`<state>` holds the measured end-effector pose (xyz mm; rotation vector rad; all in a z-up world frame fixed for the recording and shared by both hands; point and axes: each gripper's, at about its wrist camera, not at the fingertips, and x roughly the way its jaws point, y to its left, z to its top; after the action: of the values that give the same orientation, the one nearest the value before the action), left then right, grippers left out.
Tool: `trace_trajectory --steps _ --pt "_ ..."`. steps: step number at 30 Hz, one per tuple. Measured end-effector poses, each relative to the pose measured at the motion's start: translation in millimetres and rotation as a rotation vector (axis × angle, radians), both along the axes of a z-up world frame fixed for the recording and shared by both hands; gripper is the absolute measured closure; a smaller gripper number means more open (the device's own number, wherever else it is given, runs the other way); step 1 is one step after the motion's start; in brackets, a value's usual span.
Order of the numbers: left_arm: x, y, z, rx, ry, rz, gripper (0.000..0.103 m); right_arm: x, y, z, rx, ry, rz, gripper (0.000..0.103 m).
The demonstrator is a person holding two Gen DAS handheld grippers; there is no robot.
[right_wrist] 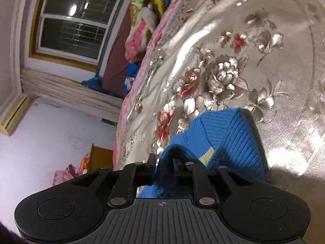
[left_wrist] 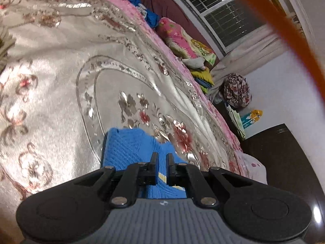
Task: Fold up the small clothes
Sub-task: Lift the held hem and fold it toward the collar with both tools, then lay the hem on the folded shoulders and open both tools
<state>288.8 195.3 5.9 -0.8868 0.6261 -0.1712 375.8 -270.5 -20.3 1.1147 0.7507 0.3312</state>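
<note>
Right wrist view. Right gripper [right_wrist: 165, 160] at bottom centre, jaws slightly apart, a fold of the blue knit garment [right_wrist: 221, 140] between them; grip on it not clear. Garment has a pale yellow stripe and lies on the shiny floral bedspread [right_wrist: 254, 50]. Window [right_wrist: 75, 24] upper left. Pink pillow [right_wrist: 136, 38] at top centre.

Each camera sits just behind its own gripper and looks forward along the fingers, angled down at a bed [left_wrist: 61, 65] from close above. The left view, behind the left gripper [left_wrist: 161, 158], is rolled so the bed rises to the left and the window [left_wrist: 219, 10] sits upper right. The right view, behind the right gripper [right_wrist: 165, 159], has the window [right_wrist: 75, 22] upper left. Both share the blue knit [left_wrist: 130, 148], the pillows and the window. An orange blur in the left view is perhaps a strap.
</note>
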Motion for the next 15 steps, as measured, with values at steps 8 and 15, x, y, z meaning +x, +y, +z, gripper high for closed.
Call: trace_trajectory --steps 8,15 --pt "-45 -24 23 0.298 -0.075 -0.108 0.091 8 2 0 0.022 -0.010 -0.016 0.073" --pt "-78 -46 22 0.403 -0.096 -0.190 0.090 6 -8 13 0.007 -0.053 -0.053 0.070"
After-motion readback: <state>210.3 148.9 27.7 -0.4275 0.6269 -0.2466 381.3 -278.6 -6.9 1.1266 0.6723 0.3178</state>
